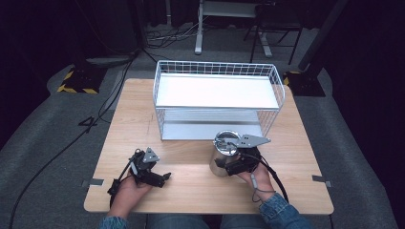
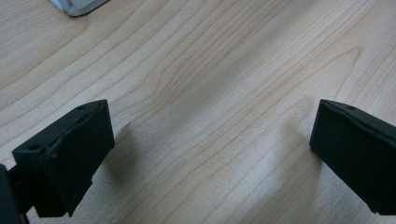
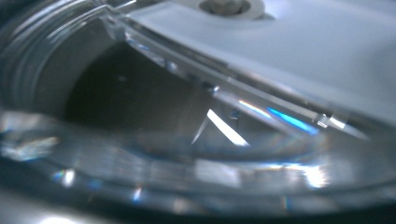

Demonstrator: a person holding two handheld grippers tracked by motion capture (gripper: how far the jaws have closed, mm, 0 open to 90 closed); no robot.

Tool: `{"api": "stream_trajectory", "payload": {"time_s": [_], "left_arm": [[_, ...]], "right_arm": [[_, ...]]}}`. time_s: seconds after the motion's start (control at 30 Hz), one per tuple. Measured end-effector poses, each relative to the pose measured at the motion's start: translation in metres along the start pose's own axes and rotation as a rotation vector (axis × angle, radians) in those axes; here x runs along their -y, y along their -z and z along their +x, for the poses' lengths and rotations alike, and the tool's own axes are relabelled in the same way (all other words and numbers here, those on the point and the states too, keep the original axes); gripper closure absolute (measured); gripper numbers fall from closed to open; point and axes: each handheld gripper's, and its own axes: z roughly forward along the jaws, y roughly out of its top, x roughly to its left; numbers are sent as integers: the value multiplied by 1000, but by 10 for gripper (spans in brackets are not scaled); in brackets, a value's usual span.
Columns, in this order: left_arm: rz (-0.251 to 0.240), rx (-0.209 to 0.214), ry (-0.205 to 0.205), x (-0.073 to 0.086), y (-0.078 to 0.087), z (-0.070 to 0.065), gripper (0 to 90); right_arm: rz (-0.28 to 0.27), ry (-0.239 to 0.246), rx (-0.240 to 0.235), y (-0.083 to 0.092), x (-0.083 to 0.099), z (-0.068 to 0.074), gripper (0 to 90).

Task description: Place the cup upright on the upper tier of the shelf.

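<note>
From above, the right gripper (image 1: 232, 162) is against a shiny metal cup (image 1: 223, 153) standing on the wooden table (image 1: 191, 186) before a white wire shelf (image 1: 217, 98); its grip cannot be told. The left gripper view shows 2 jaws wide apart over bare wood, holding nothing. The right gripper view shows the cup's rim up close. Grey floor and cables lie around.

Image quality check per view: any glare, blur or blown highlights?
High view: white shelf of the wire rack is blown out, surroundings dark. Left gripper view: sharp wood grain on the table, soft shadows beside the jaws. Right gripper view: the shiny metal cup is too close, blurred, streaked with glare.
</note>
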Motion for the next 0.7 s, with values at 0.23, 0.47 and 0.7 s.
{"api": "stream_trajectory", "payload": {"time_s": [0.23,0.47,0.7], "left_arm": [[0,0,-1,0,0,0,3],[0,1,-1,0,0,0,3],[1,0,-5,-1,0,0,3]], "right_arm": [[1,19,12,1,-1,1,27],[21,26,37,3,-4,3,34],[24,34,40,10,-12,2,35]]}}
